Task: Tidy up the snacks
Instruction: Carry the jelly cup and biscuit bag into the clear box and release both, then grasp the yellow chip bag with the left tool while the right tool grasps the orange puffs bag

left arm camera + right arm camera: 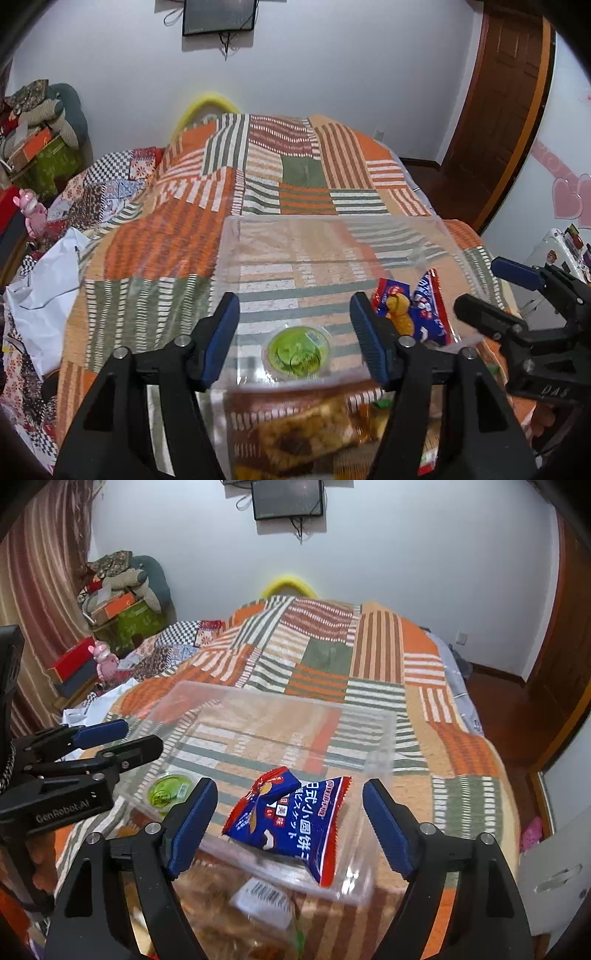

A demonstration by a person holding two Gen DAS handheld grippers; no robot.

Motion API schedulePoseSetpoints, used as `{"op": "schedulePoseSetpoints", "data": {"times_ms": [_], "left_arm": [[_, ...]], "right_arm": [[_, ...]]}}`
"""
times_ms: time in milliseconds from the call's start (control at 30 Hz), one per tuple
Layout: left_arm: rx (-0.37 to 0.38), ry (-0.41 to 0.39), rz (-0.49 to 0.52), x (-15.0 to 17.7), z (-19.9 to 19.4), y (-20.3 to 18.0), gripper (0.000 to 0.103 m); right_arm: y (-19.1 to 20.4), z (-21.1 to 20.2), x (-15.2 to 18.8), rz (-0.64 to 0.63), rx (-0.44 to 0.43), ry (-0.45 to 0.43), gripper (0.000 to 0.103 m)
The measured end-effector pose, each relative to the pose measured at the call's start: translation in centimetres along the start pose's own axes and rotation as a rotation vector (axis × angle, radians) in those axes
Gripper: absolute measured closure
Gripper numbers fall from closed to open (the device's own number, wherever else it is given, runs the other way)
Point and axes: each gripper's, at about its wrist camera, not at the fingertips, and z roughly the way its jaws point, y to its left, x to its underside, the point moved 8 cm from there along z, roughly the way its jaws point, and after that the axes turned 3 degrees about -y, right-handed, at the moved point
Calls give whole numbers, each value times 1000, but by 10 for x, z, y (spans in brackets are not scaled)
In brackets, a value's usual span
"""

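Observation:
A clear plastic bin (332, 225) (280, 701) stands on a patchwork bedspread. Inside it lie a green jelly cup (295, 352) (168, 792) and a blue and red biscuit packet (430, 306) (291, 823). My left gripper (293, 338) is open and empty, its fingers either side of the jelly cup above the bin's near rim. My right gripper (290, 825) is open and empty, its fingers either side of the biscuit packet. Brownish snack packs (314, 432) (236, 915) lie in front of the bin, under the grippers.
The patchwork bedspread (258, 177) (369, 653) stretches to the far wall. A white bag (44, 284) lies at the bed's left side. Boxes and cushions (33, 140) are piled at the left wall. A wooden door (506, 92) stands at the right.

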Motion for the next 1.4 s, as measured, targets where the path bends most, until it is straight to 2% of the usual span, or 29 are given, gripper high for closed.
{"op": "schedulePoseSetpoints", "data": {"times_ms": [300, 367, 567, 833, 1067, 1400], "left_arm": [[-9, -17, 50, 25, -52, 2, 28], [-7, -8, 48, 34, -59, 3, 23], [7, 32, 23, 69, -71, 3, 18], [31, 117, 3, 119, -64, -4, 17], [37, 184, -42, 146, -44, -2, 17], [57, 191, -161, 148, -20, 18, 9]], "right_arm": [[-7, -47, 12, 4, 5, -55, 18], [-9, -53, 19, 3, 6, -55, 18], [-15, -64, 47, 3, 16, -30, 17], [-24, -67, 93, 19, 39, 42, 15], [-30, -52, 127, 66, 7, 132, 15], [-23, -29, 141, 60, 16, 187, 15]]}}
